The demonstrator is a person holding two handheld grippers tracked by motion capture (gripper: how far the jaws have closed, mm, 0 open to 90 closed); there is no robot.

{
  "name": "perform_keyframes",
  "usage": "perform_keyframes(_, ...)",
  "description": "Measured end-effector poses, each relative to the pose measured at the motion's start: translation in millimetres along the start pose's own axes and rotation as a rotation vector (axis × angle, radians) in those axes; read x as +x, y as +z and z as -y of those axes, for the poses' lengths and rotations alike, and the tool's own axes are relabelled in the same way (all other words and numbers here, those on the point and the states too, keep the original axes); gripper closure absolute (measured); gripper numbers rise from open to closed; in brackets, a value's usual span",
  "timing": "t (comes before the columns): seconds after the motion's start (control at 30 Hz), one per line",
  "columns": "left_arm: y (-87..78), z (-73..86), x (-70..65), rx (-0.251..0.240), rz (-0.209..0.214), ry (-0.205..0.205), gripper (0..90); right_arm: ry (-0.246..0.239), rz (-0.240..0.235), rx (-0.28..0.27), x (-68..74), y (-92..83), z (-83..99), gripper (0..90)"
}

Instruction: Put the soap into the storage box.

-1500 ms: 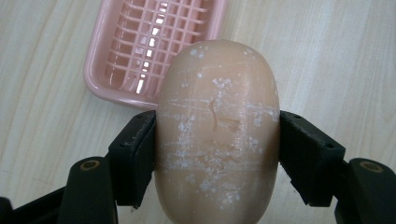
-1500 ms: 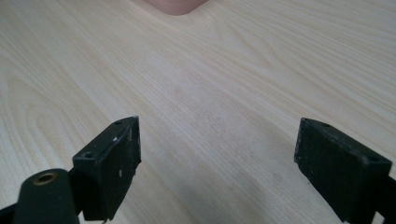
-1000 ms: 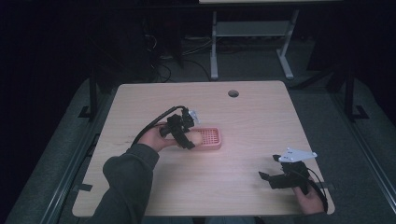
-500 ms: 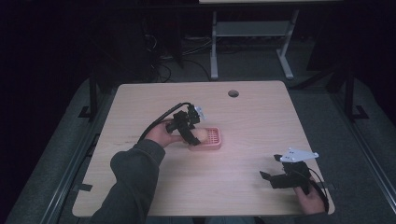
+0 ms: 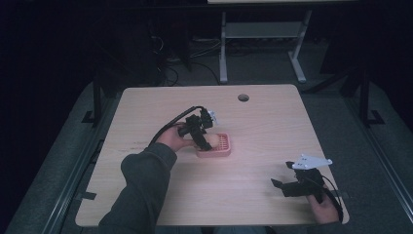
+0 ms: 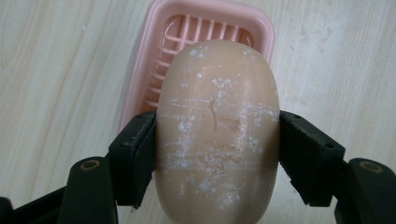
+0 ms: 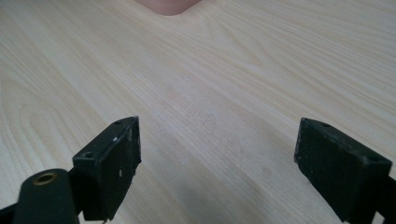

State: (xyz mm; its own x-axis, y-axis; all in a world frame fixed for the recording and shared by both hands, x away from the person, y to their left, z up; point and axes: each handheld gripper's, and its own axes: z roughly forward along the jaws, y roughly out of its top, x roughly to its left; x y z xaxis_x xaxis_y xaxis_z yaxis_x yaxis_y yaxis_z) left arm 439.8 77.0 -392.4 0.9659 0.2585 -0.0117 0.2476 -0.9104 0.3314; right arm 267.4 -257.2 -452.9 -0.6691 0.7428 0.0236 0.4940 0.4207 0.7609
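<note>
- A light wooden table [image 5: 253,195] is seen from the high view, with a round hole near its far edge.
- A forearm in a dark sleeve [image 5: 139,187] is stretched in from the near edge toward the middle of the table.
- The left gripper [image 5: 202,139] is held over the near-left end of a pink soap dish [image 5: 221,146], which lies flat near the table's middle.
- The right gripper [image 5: 287,184] is held low near the table's near-right corner, well apart from the dish; its jaws are spread wide with bare wood between them, as the right gripper view shows.
- In the left gripper view the slatted dish [image 6: 205,28] is seen beyond and beneath the soap.
- A tan oval bar of soap [image 6: 217,126], flecked and scratched white, is clamped at its two sides between the left gripper's black jaws, above the dish's near end; whether it touches the dish cannot be told.
</note>
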Motion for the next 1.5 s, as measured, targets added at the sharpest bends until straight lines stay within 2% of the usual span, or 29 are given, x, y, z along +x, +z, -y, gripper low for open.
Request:
perform_keyframes(0.2,3.8,-6.0,1.7,-0.01,0.001,0.007,32.1,0.003,0.0,0.001,-0.5,-0.3,0.1,14.1)
perform_keyframes(0.3,8.3,-5.8,5.4,-0.005,0.027,-0.006,32.1,0.007,-0.001,0.002,-0.2,0.1,0.0,14.1)
perform_keyframes(0.43,12.3,-5.8,8.3,-0.003,0.029,-0.013,32.1,0.011,-0.002,0.005,-0.4,0.0,0.4,14.1)
perform_keyframes(1.03,25.6,-10.1,9.6,0.008,0.016,0.002,32.1,0.01,-0.004,0.007,-1.5,0.7,1.2,14.1)
perform_keyframes(1.5,26.7,-10.9,10.5,0.009,0.011,0.001,31.9,0.011,-0.008,0.008,-1.3,1.4,1.3,14.1)
